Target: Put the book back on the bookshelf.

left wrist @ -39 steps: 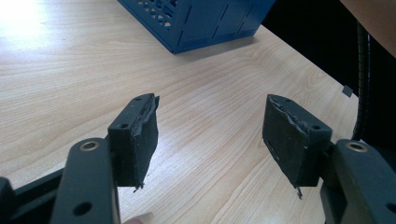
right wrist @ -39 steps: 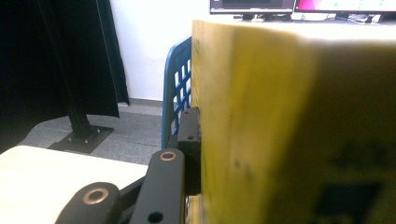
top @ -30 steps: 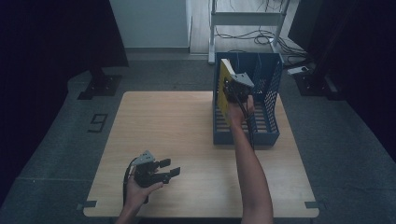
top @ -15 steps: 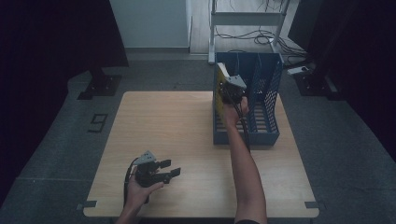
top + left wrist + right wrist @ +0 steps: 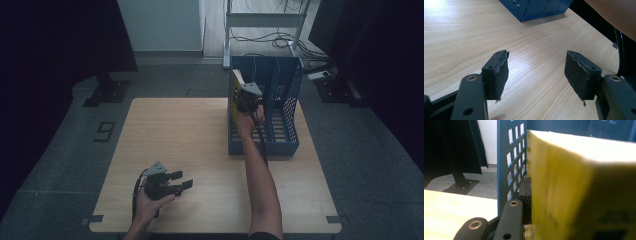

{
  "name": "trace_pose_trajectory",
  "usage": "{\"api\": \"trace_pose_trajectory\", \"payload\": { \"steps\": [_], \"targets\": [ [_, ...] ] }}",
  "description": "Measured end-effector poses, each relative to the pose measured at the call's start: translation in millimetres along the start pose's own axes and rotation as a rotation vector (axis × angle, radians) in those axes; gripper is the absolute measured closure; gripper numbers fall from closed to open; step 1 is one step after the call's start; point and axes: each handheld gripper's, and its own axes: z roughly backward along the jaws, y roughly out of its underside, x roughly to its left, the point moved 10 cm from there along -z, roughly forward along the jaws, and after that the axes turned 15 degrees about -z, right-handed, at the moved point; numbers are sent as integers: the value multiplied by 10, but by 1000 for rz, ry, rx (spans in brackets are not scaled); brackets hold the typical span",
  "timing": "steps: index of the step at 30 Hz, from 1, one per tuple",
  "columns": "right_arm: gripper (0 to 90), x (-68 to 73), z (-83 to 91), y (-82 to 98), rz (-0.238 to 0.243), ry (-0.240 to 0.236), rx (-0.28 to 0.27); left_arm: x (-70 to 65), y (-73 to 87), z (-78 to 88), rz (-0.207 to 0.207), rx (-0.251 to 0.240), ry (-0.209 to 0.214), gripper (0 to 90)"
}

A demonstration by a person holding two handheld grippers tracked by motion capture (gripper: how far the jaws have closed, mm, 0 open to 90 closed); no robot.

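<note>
two grippers were at work over a pale wooden table (image 5: 200,150). the right gripper (image 5: 248,97) reached into a blue slotted file rack (image 5: 280,115) standing at the table's far right, and held a yellow book (image 5: 234,92) upright in the rack's leftmost compartment, against the perforated side wall. in the right gripper view its jaws pinched the yellow book (image 5: 574,190), one black pad pressed flat to the cover; the other jaw was hidden behind the book. a dark patch sat at the cover's lower corner, too blurred to read. the left gripper (image 5: 175,185) hovered near the table's front edge, well apart from the rack, its jaws spread wide with bare wood between the pads (image 5: 499,75). most of the tabletop's left and middle lay open. no writing could be read anywhere.
</note>
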Motion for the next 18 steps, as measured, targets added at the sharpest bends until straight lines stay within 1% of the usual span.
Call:
{"api": "trace_pose_trajectory", "payload": {
  "steps": [2,3,7,9,15,18],
  "targets": [
    [742,2,-11,27,6,1,4,-8,-2,-2,4,-3,9,355],
    [742,5,-11,34,10,0,-2,-9,-3,-2,4,-3,10,355],
    [742,0,6,52,11,0,1,-11,-5,0,3,-4,9,355],
    [739,-20,34,64,7,11,10,-12,-1,-2,1,0,8,355],
    [735,-42,94,110,12,10,33,-35,6,-21,-6,9,10,354],
    [734,-30,121,118,16,2,40,-46,5,-30,-7,10,12,354]
  ]
}}
